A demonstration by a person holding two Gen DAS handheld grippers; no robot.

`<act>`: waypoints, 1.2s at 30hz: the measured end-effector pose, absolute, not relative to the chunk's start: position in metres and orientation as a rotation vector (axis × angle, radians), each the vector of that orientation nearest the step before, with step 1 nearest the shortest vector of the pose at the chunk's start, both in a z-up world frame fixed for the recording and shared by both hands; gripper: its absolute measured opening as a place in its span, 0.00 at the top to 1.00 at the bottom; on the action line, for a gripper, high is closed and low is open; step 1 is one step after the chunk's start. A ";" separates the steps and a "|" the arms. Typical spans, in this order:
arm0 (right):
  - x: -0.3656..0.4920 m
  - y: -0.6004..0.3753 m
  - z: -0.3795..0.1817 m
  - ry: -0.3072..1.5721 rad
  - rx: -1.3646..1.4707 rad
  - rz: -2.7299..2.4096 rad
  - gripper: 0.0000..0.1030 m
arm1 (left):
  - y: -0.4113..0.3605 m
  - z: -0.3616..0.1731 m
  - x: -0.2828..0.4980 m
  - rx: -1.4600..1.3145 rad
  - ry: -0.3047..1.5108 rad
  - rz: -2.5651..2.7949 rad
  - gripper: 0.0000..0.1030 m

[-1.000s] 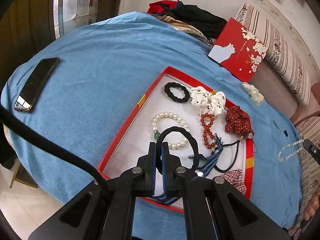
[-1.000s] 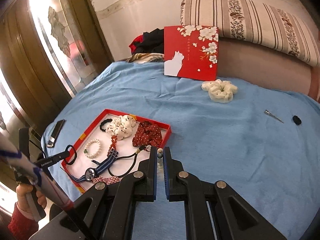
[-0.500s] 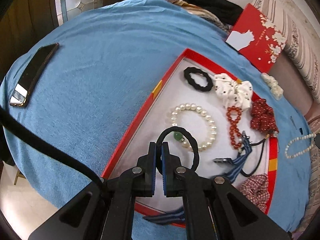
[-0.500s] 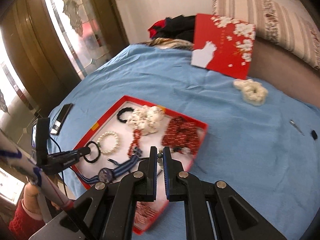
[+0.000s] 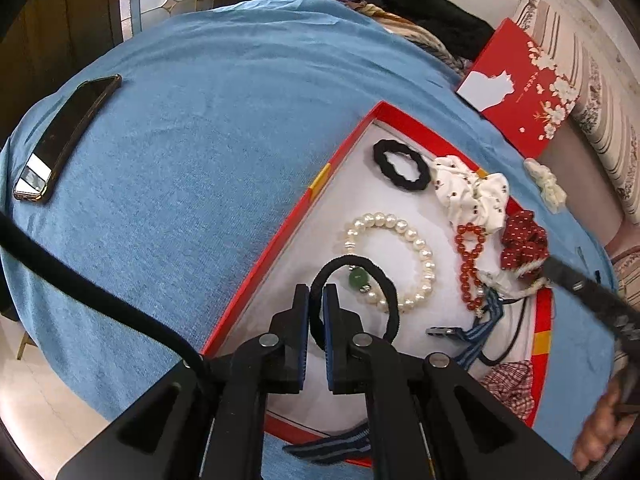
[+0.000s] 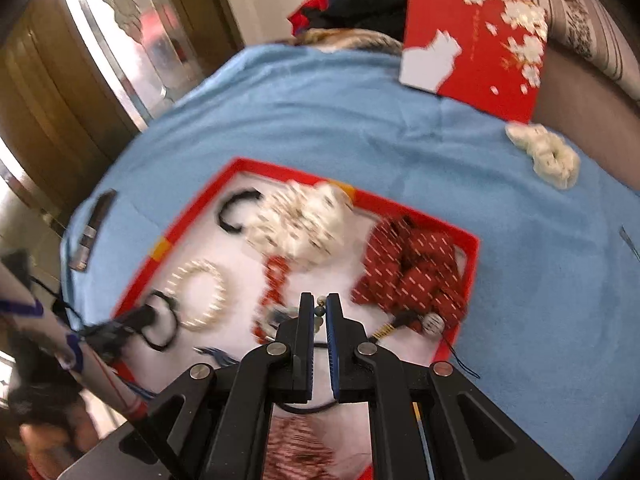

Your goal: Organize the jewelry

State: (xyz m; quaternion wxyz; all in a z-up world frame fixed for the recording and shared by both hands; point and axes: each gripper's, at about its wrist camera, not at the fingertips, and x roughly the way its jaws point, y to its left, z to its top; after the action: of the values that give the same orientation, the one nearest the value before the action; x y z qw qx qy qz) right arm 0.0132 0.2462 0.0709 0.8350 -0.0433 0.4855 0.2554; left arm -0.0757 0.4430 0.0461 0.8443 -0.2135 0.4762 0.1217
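A red tray (image 5: 280, 232) (image 6: 474, 264) with a white floor lies on the blue cloth. My left gripper (image 5: 316, 294) is shut on a thin black hair tie (image 5: 384, 284) and holds it over the tray's near left part, above a pearl bracelet (image 5: 416, 240). My right gripper (image 6: 319, 304) is shut on a white bead necklace (image 5: 520, 270), seen between its fingers as small beads (image 6: 320, 312), over the tray's near side. In the tray lie a black scrunchie (image 5: 400, 164), a white dotted scrunchie (image 5: 468, 196) (image 6: 304, 220), a red dotted scrunchie (image 5: 524, 240) (image 6: 412, 268) and red beads (image 5: 468, 264).
A phone (image 5: 64, 140) lies on the cloth at the left. A red box lid (image 5: 520, 88) (image 6: 476, 40) leans at the back by a striped cushion (image 5: 600, 112). A cream scrunchie (image 6: 544, 156) lies on the cloth right of the tray. Clothes (image 5: 416, 4) are heaped at the back.
My right gripper has moved left with the necklace, from over the cloth to over the tray. My left gripper has edged further over the tray with the hair tie.
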 end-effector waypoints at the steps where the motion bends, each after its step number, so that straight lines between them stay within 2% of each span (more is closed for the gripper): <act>1: 0.013 0.243 0.068 1.032 -0.093 0.534 0.93 | 0.442 0.048 -0.077 -0.448 0.999 0.252 0.93; 3: 0.013 0.236 0.065 1.034 -0.098 0.519 0.93 | 0.439 0.054 -0.080 -0.442 0.984 0.238 0.86; 5: 0.011 0.231 0.063 1.036 -0.105 0.512 0.93 | 0.436 0.061 -0.084 -0.442 0.962 0.229 0.71; 8: 0.006 0.229 0.064 1.033 -0.127 0.513 0.88 | 0.431 0.076 -0.091 -0.441 0.924 0.224 0.63; 10: 0.001 0.227 0.066 1.030 -0.129 0.520 0.69 | 0.428 0.087 -0.097 -0.426 0.900 0.235 0.60; 12: -0.007 0.222 0.070 1.020 -0.119 0.525 0.61 | 0.426 0.096 -0.105 -0.409 0.875 0.252 0.55; 15: -0.018 0.214 0.077 0.995 -0.125 0.529 0.61 | 0.418 0.113 -0.122 -0.352 0.824 0.296 0.50; 20: -0.048 0.182 0.089 0.940 -0.124 0.499 0.56 | 0.398 0.138 -0.150 -0.227 0.722 0.408 0.30; 21: -0.055 0.174 0.092 0.929 -0.120 0.486 0.55 | 0.393 0.143 -0.156 -0.209 0.693 0.423 0.28; 25: -0.077 0.151 0.097 0.899 -0.107 0.447 0.52 | 0.373 0.158 -0.179 -0.186 0.590 0.469 0.07; 36: -0.130 0.124 0.095 0.820 -0.122 0.377 0.45 | 0.318 0.186 -0.226 -0.037 0.435 0.562 0.00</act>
State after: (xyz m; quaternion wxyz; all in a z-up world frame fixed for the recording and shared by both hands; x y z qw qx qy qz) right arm -0.1296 0.1240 0.0951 0.8981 -0.0588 0.3958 0.1822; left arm -0.2261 0.3179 0.1864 0.9373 -0.0184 0.2130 0.2753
